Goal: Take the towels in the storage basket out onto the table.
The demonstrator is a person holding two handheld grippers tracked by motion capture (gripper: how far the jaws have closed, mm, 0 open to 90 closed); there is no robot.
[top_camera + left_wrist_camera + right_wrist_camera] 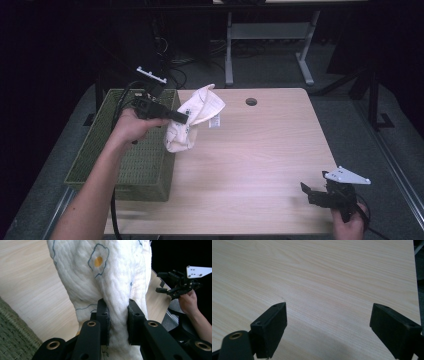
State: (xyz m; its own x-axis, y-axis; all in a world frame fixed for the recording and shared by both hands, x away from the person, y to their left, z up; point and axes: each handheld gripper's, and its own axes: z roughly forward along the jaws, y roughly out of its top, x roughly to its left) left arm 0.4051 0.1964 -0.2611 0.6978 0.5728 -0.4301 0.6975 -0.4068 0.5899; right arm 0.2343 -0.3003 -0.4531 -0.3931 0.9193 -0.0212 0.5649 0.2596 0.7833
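- The left gripper (184,117) hangs over the left part of the bench (260,160), just right of the basket's far corner, held in the person's left hand (131,125).
- Its fingers (103,317) are clamped tight on a white cloth (196,120), with a fold of the fabric pinched between the two pads.
- In the left gripper view the cloth (105,277) rises away from the fingers, quilted in texture, with a blue-outlined shape with an orange centre printed on it.
- From the high view the cloth is bunched and lifted, its upper end raised and its lower end drooping to the bench just beside the basket's right wall.
- A green woven basket (100,165) stands on the left edge of the bench, close under the left forearm.
- The right gripper (312,192) rests low at the near right corner of the bench, well apart from the cloth, held in the right hand (347,225).
- Its fingers (272,327) stand wide apart with bare wood between them.
- A round hole (251,101) sits in the bench near its far edge.
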